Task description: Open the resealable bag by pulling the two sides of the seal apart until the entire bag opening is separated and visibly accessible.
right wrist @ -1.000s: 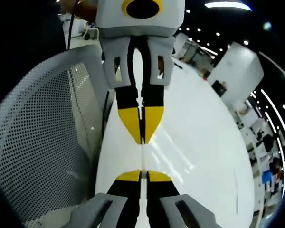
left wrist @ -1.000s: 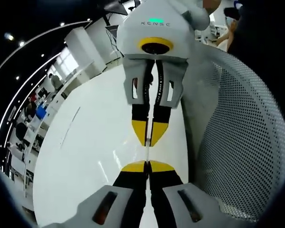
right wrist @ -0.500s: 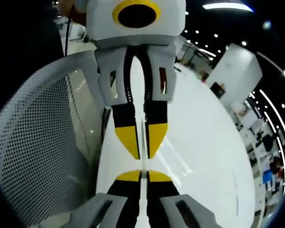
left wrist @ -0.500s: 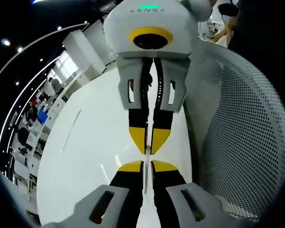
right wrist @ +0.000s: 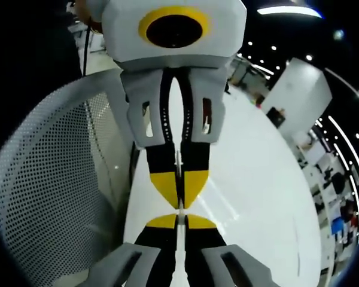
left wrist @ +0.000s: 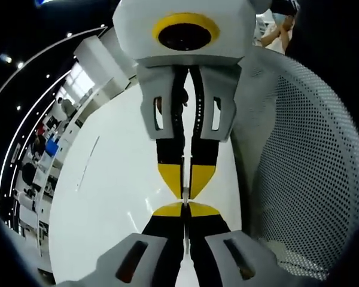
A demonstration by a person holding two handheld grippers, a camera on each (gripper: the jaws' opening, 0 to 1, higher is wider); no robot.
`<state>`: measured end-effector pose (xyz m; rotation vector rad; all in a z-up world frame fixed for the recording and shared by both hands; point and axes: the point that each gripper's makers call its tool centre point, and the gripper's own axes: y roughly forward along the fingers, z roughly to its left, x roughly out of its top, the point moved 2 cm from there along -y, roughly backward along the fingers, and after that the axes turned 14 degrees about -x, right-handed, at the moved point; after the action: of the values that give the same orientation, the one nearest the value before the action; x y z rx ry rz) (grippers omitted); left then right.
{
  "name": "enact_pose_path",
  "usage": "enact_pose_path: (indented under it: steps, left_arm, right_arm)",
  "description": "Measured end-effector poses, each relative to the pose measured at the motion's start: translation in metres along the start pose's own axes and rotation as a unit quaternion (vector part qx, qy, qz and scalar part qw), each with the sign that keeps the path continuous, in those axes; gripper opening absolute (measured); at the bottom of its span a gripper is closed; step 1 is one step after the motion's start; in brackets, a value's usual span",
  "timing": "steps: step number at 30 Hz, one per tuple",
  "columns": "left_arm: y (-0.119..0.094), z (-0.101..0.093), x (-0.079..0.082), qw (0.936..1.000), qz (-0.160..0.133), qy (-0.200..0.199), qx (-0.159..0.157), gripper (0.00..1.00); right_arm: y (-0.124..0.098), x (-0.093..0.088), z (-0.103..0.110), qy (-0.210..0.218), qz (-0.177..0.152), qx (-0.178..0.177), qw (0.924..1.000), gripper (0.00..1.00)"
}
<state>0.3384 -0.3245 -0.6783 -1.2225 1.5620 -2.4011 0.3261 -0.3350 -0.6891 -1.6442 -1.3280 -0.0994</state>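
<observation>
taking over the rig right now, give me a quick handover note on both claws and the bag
Left claw: shut on the thin clear resealable bag, which is seen edge-on as a pale strip.
Right claw: shut on the same strip, tip to tip with the left.
Both hang above the white tabletop, beside the white perforated mesh chair back.
Done: both sides look gripped.
Left: no opening shows; pull the claws apart until the seal separates along its full length.

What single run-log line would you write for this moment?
left gripper: shut on bag edge | right gripper: shut on bag edge | tips nearly touching | seal state: cannot tell
</observation>
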Motion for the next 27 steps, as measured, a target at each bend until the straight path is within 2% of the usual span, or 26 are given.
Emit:
enact_pose_path:
  steps: [7, 20, 27]
  left_arm:
    - [0.004, -0.005, -0.001, 0.9997, 0.009, 0.011, -0.019, 0.00]
    - [-0.002, -0.002, 0.000, 0.9997, 0.008, 0.018, -0.012, 0.00]
    - [-0.007, -0.003, 0.001, 0.9999, 0.002, 0.011, -0.013, 0.00]
  right_arm:
    - [0.001, -0.002, 0.006, 0.001, -0.002, 0.009, 1.0000, 0.00]
    - [0.001, -0.001, 0.002, 0.021, -0.011, 0.005, 0.9997, 0.00]
    - [0.000, -0.012, 0.003, 0.020, 0.003, 0.004, 0.9998, 0.00]
